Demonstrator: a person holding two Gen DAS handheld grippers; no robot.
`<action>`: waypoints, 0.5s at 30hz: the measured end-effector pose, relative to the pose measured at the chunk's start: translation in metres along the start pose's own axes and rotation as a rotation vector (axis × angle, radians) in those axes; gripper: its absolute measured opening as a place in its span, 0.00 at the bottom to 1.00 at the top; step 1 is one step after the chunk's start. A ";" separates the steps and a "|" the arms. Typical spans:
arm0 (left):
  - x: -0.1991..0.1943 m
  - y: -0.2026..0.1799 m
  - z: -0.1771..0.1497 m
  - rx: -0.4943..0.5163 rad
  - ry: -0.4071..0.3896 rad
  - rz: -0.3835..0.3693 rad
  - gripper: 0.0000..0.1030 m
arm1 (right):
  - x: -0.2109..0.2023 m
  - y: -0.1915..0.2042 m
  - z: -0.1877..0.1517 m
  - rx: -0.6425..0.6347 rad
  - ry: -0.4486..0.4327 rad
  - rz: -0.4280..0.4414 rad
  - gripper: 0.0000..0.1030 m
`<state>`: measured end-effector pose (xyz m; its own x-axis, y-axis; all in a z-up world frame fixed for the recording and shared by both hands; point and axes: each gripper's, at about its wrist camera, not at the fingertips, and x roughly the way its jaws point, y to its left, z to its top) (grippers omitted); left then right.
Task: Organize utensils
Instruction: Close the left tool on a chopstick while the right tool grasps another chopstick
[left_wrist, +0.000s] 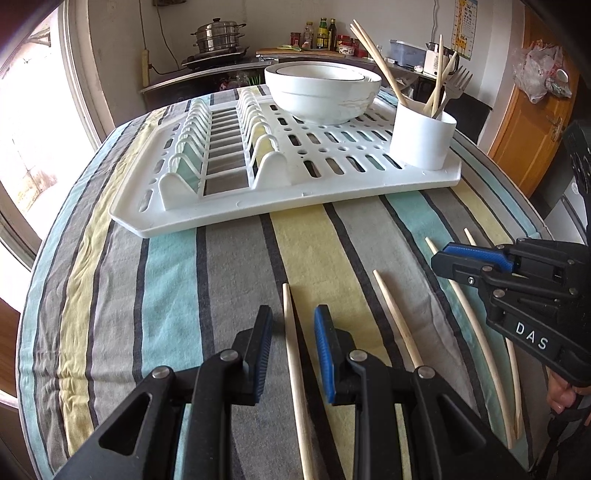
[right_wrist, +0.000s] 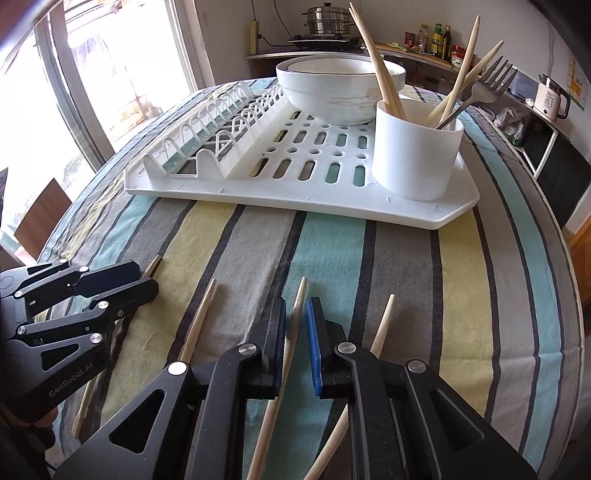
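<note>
Striped tabletop carries white drying rack; utensil cup on its right corner. My left claw straddles one chopstick, narrow gap, pads apart from it. My right claw pinches another chopstick.

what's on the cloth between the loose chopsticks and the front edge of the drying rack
Nothing: only bare striped tablecloth separates the loose chopsticks from the drying rack. Both wrist views show that strip empty.
</note>
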<state>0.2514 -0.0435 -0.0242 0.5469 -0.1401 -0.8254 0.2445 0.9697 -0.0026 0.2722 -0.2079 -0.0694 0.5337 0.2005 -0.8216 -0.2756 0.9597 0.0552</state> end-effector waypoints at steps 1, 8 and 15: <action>0.000 0.000 0.001 -0.002 -0.001 -0.001 0.24 | 0.000 0.000 0.000 -0.003 0.000 -0.007 0.08; -0.001 -0.006 -0.002 0.025 -0.022 -0.003 0.13 | 0.000 0.004 0.001 -0.021 -0.004 -0.018 0.06; -0.001 -0.004 0.000 0.009 -0.017 -0.042 0.06 | -0.005 0.000 0.003 0.007 -0.021 0.029 0.05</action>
<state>0.2501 -0.0468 -0.0228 0.5494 -0.1839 -0.8151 0.2748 0.9610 -0.0316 0.2717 -0.2079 -0.0640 0.5420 0.2325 -0.8076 -0.2856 0.9547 0.0833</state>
